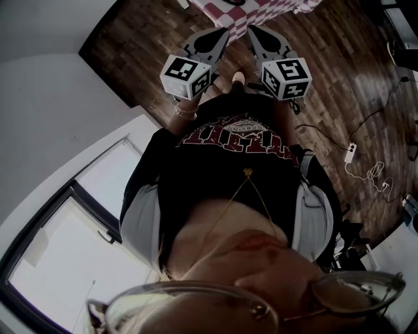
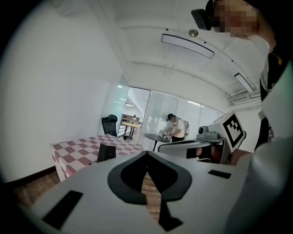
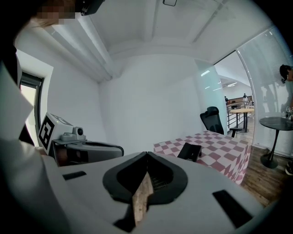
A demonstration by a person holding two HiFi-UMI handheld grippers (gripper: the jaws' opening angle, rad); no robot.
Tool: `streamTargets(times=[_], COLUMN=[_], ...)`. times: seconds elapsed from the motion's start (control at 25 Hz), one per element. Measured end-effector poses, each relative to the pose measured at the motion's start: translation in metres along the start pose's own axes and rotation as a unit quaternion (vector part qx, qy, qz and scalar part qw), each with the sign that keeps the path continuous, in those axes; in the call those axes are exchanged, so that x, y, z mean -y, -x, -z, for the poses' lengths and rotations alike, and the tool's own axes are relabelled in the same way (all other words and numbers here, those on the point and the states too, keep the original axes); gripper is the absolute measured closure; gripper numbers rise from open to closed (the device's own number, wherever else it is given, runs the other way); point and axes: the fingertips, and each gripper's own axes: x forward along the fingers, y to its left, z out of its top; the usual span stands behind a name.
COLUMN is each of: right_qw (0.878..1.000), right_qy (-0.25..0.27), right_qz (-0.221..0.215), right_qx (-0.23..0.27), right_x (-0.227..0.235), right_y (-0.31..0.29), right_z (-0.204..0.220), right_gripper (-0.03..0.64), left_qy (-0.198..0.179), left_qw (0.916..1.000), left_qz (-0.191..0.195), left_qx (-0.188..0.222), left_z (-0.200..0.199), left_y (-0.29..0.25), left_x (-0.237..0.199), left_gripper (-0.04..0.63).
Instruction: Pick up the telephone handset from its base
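Left gripper [image 1: 225, 32], right gripper [image 1: 250, 29], table [image 1: 262, 10] edge ahead

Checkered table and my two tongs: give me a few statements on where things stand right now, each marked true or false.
1. The left tongs and right tongs are both shut with nothing between them. True.
2. The left tongs hold the handset. False: they are empty; a black device, presumably the phone, stands on the checkered table.
3. The checkered table lies ahead of both tongs, and neither touches it. True.
4. The tongs are held over carpet. False: the floor is wooden boards.
5. A black office chair stands beyond the checkered table. True.
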Motion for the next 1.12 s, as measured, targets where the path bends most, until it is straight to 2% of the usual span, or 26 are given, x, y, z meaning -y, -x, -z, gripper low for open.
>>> streamTargets(times=[0.36, 0.8, 1.12], right_qw=[1.000, 0.999, 1.000], right_qy=[0.014, 0.015, 0.005], right_qz=[-0.022, -0.029, -0.009], right_qx=[-0.002, -0.011, -0.015], right_x=[0.035, 0.074, 0.091], right_y=[-0.017, -0.022, -0.023], right_z=[-0.015, -0.016, -0.012], right_gripper=[0.597, 0.598, 0.598], left_qy=[0.001, 0.009, 0.011], left_qw=[0.9999, 0.9999, 0.9996], left_qz=[-0.013, -0.005, 0.009], left_qx=[0.002, -0.012, -0.022], left_z=[-0.011, -0.006, -0.004], left_y=[-0.040, -0.080, -0.096], left_x=[-0.013, -0.006, -0.015], left_gripper=[0.586, 0.586, 0.586])
